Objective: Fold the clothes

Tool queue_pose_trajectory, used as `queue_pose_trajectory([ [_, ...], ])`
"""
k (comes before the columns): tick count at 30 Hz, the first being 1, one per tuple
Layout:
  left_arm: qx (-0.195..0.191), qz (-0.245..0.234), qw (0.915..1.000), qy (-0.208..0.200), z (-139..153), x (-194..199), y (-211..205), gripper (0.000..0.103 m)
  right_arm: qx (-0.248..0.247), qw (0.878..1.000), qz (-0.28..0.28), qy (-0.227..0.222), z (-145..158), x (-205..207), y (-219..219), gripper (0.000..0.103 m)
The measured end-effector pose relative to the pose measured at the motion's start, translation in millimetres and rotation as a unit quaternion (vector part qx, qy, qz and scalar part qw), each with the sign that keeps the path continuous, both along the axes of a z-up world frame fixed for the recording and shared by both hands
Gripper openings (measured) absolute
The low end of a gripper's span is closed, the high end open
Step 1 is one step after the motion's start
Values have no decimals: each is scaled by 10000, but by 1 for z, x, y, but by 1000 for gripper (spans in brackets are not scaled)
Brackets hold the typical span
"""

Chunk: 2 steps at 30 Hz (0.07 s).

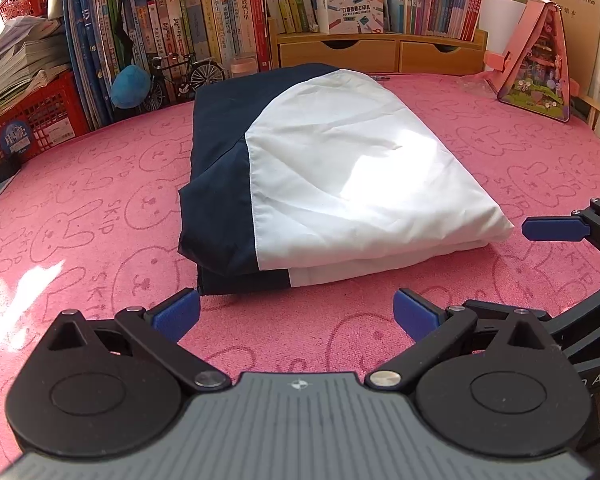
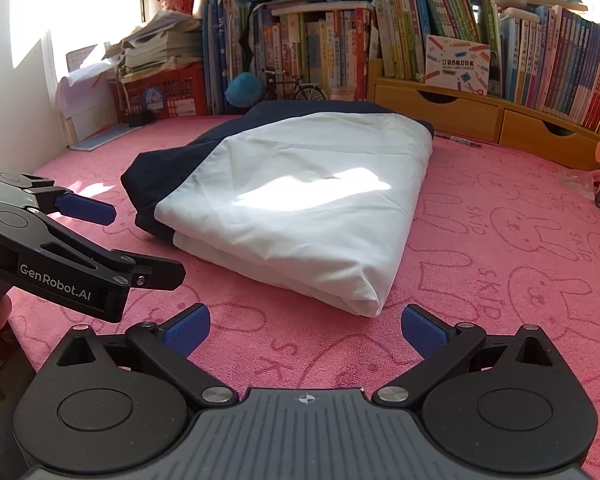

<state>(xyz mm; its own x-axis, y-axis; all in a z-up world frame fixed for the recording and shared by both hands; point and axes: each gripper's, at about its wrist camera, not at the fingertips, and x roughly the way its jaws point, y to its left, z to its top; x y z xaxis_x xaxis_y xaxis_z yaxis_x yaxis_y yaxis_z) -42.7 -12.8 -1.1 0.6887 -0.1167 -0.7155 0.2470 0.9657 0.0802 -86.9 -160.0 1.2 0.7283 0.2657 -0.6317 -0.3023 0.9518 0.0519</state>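
A navy and white garment (image 1: 320, 176) lies folded into a thick rectangle on the pink bunny-print cloth (image 1: 100, 216). My left gripper (image 1: 296, 314) hovers open just short of its near edge, nothing between the blue pads. The right wrist view shows the same folded garment (image 2: 296, 208) from the other side, with its near corner a little ahead of my open right gripper (image 2: 306, 328). The left gripper (image 2: 112, 240) also shows at the left of that view, beside the garment's dark edge. One blue fingertip of the right gripper (image 1: 556, 229) pokes in at the right of the left wrist view.
Shelves of books (image 2: 540, 52) and wooden drawers (image 2: 460, 114) line the back edge. A red crate (image 1: 28, 120) with stacked papers stands at back left, with a blue plush toy (image 1: 130, 86) and a model bicycle (image 1: 184, 78). A pink toy house (image 1: 540, 64) leans at back right.
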Motion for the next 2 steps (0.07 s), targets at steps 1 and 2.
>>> queue_pose_trajectory([
  [1,9,-1,10000,2,0,0,0,103,0,10000,-3,10,0,0,0,103],
  [2,22,6,10000,1,-1,0,0,103,1,10000,-4,19,-1,0,0,103],
])
